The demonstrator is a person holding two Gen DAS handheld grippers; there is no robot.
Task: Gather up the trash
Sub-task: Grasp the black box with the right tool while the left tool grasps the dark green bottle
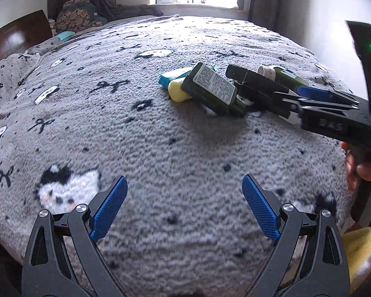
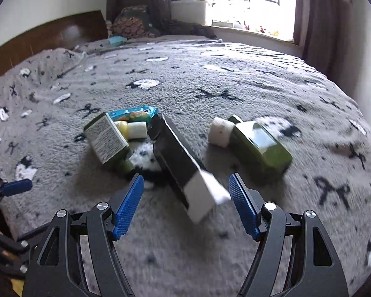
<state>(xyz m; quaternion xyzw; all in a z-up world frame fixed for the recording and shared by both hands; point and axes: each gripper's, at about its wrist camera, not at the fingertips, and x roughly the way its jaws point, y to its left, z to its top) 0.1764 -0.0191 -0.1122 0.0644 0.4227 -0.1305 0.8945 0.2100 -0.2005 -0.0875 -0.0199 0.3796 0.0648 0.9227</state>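
Observation:
Trash lies in a loose pile on a grey patterned bed blanket (image 2: 235, 79). A long black box with a white end (image 2: 183, 170) lies nearest my right gripper (image 2: 186, 185), which is open with the box's white end between its fingers. Left of it are a dark green box with a label (image 2: 108, 139), a yellow tube (image 2: 122, 126), a white piece (image 2: 137, 130) and a teal packet (image 2: 133, 115). On the right are a green bottle (image 2: 259, 146) and a white cap (image 2: 221, 131). My left gripper (image 1: 184, 190) is open and empty, well short of the pile (image 1: 210, 89).
A wooden headboard (image 2: 49, 37) and pillows (image 2: 133, 23) stand at the bed's far left. A window with curtains (image 2: 249, 0) is at the back. A yellow cloth (image 1: 363, 250) lies at the lower right of the left wrist view. The right gripper's body (image 1: 321, 113) crosses that view.

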